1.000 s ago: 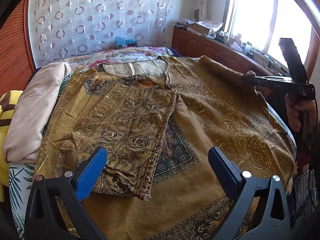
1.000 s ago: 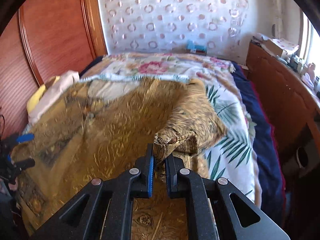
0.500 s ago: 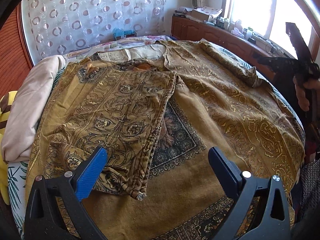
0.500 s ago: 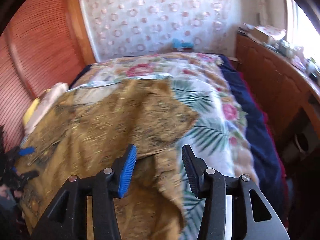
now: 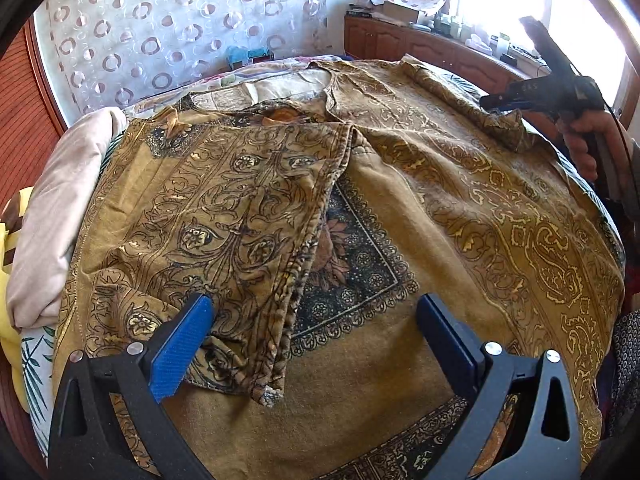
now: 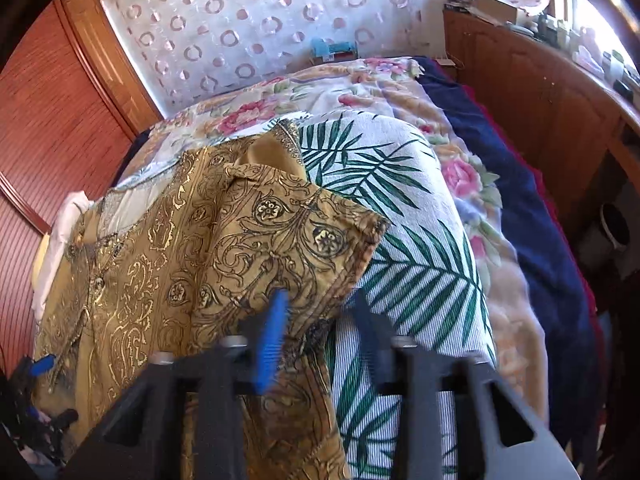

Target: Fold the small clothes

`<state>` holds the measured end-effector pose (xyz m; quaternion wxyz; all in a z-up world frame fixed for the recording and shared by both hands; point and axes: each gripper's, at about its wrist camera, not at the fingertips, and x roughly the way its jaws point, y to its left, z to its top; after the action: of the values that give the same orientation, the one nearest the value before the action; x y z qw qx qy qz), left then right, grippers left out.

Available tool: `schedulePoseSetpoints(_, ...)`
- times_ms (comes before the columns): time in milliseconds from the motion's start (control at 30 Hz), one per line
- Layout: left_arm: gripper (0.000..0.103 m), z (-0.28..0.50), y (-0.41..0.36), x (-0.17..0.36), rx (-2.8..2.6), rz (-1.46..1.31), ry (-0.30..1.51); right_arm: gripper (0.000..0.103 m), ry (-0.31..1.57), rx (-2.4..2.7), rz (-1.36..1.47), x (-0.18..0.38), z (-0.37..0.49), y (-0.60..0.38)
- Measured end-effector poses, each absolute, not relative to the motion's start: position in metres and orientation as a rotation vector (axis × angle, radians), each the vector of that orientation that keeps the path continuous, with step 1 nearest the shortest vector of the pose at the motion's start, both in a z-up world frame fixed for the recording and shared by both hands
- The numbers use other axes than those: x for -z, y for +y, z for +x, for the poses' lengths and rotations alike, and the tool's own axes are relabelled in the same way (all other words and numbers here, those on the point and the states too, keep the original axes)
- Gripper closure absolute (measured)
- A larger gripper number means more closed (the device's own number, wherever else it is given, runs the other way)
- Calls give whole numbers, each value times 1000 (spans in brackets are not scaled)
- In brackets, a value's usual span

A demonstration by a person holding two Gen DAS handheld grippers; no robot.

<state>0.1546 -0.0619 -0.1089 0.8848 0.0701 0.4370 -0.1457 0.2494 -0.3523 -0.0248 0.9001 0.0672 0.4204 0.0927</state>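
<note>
Sunlit bedroom was what we saw, and on its bed [image 6: 404, 200] lay the mustard-gold printed garment [image 5: 400, 208], spread flat over a white cover with green palm leaves [image 6: 416, 280]. One sleeve [image 5: 240, 220] was folded in across the chest; the other sleeve [image 6: 280, 232] lay out toward the palm cover.

Our left gripper [image 5: 316, 336] hung above the garment's lower part, its jaws wide apart with nothing between them. Our right gripper [image 6: 320, 328] sat at the outstretched sleeve's lower edge; its jaws had just been closing and stood narrowly parted, blurred, with cloth lying between them, though we could not tell whether the pads pressed on it. A hand [image 5: 588, 140] held that tool.

Beyond the garment we saw a pale folded blanket [image 5: 56, 220] beside it, a floral quilt [image 6: 280, 100], a navy blanket [image 6: 520, 200], a circle-patterned curtain [image 5: 160, 32], reddish wooden doors [image 6: 52, 120], a long wooden cabinet [image 6: 540, 92] and a bright window [image 5: 540, 12].
</note>
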Motion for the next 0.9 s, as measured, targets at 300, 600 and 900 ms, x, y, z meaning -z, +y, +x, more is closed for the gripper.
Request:
schedulePoseSetpoints(300, 1, 155, -61, 109, 303, 146, 909, 97, 734, -278, -91, -18, 229, -290)
schedulePoseSetpoints(600, 1, 155, -61, 109, 304, 146, 909, 54, 613, -389, -233, -49, 192, -216)
schedulePoseSetpoints(900, 1, 155, -61, 110, 303, 145, 909, 50, 675, -286, -237, -14, 198, -247)
